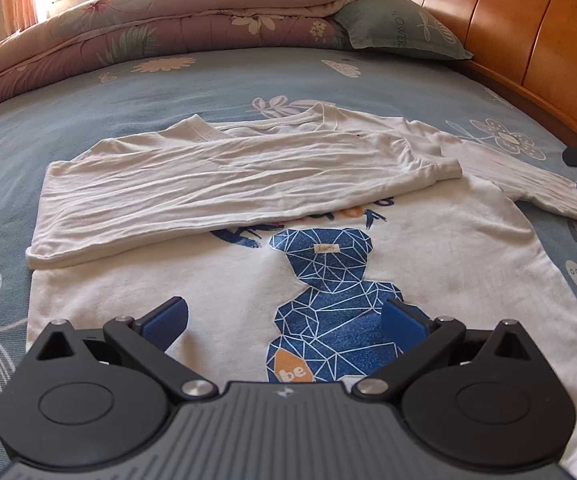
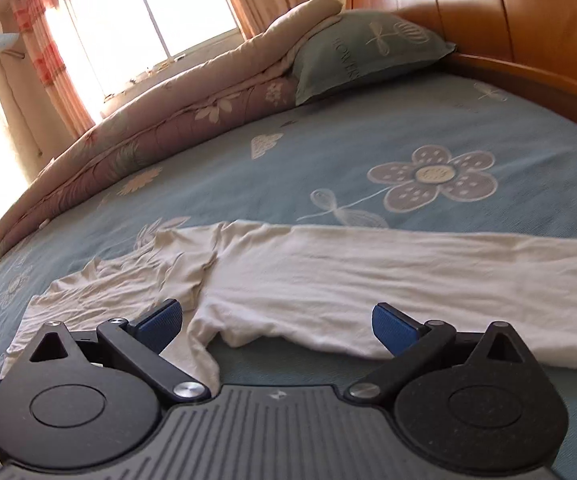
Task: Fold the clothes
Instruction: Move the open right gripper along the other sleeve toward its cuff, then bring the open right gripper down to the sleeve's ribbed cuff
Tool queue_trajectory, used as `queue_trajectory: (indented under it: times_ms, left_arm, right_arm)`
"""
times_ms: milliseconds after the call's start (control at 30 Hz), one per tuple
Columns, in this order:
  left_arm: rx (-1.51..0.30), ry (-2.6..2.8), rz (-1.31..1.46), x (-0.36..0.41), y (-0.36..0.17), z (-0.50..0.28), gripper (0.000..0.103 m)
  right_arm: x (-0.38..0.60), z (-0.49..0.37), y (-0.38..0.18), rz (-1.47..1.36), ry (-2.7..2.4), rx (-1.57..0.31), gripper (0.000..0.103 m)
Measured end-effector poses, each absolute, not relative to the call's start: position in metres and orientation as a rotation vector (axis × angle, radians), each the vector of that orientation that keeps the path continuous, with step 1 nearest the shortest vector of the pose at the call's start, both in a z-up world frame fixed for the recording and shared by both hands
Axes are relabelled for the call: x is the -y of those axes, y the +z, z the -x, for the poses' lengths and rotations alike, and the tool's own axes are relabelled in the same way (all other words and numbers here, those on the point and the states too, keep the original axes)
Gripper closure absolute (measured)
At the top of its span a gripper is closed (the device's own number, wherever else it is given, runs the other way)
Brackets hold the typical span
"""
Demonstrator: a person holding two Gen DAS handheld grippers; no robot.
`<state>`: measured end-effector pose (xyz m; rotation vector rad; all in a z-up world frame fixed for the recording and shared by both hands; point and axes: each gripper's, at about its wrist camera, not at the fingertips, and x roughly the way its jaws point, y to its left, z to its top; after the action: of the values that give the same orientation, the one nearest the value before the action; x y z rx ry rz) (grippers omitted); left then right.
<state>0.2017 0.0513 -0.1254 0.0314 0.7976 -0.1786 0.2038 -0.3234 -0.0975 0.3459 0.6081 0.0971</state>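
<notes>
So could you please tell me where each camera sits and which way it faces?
Left wrist: behind the open left claw, low over the white long-sleeved bear-print shirt, facing the green pillow.
Right wrist: behind the open right claw, facing the shirt's outstretched sleeve and the window.
Shared: shirt, pillow, blue floral bedsheet, wooden headboard.

We see our right gripper low in the frame, blue pads spread wide, nothing between them. Just beyond, a white sleeve stretches across to the right edge on the blue floral bedsheet. A green pillow leans against the wooden headboard at upper right.
</notes>
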Motion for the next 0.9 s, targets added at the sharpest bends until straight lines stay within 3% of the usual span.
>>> queue_trajectory:
  times_ms: [400,633,800,900]
  left_arm:
    - [-0.814,-0.175,-0.042,-0.049,-0.129,-0.202,0.001]
    - [-0.785,-0.180,-0.018,-0.049,-0.124,-0.201,0.001]
    - [-0.778,-0.196,-0.018,-0.044,-0.124,-0.199,0.001]
    - [-0.779,-0.200,-0.039,-0.040,-0.125,-0.199,0.001]
  right_arm:
    - [0.360,-0.186,-0.129,-0.480,0.032,-0.684,0.000]
    - [0.391,-0.201,-0.101,-0.284,-0.280,-0.636,0.000]
    - [0.412,-0.242,-0.133,-0.209,-0.374,-0.757,0.000]
    - [0.415,-0.259,-0.146,-0.118,-0.412,-0.737,0.000]
